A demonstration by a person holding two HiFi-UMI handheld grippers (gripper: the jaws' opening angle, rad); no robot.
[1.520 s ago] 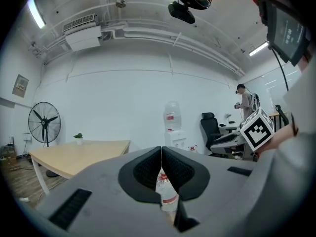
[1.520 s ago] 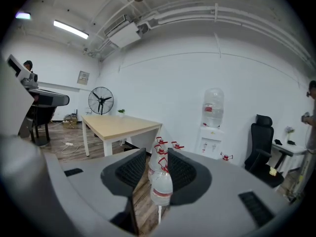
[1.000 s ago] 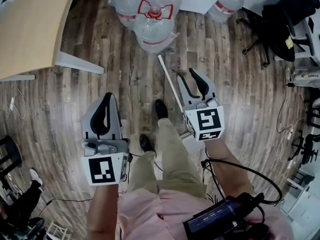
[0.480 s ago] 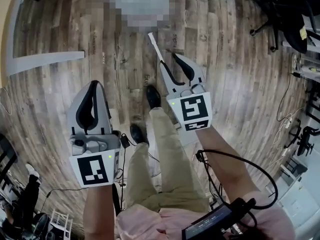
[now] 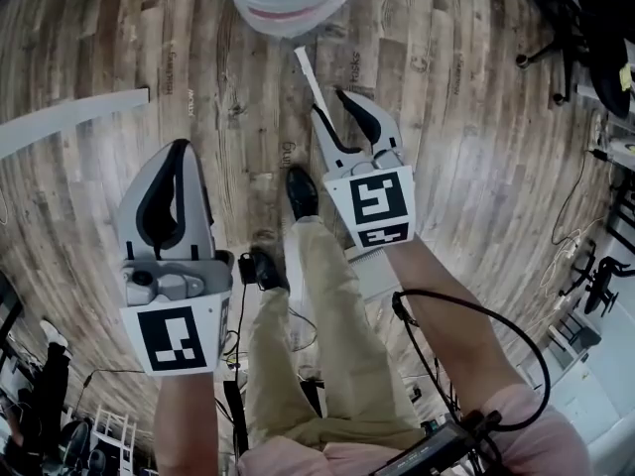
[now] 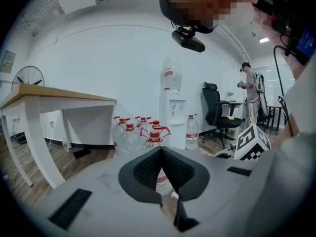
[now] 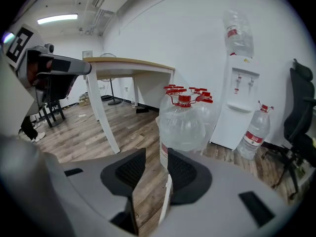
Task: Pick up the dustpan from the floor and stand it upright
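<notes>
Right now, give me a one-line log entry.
left gripper shut, empty | right gripper open, dustpan handle between fingers, not clamped

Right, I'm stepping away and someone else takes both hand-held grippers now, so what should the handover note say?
Left hand-held gripper: shut, empty.
Right hand-held gripper: jaws apart, over the dustpan, whose white handle shows in the gap, unclamped.
Dustpan: seems to lie on the wood floor, handle pointing at the water bottles; pan mostly hidden under the right arm.
Done: nothing gripped yet. To do: close on the handle, lift, stand it upright.
</notes>
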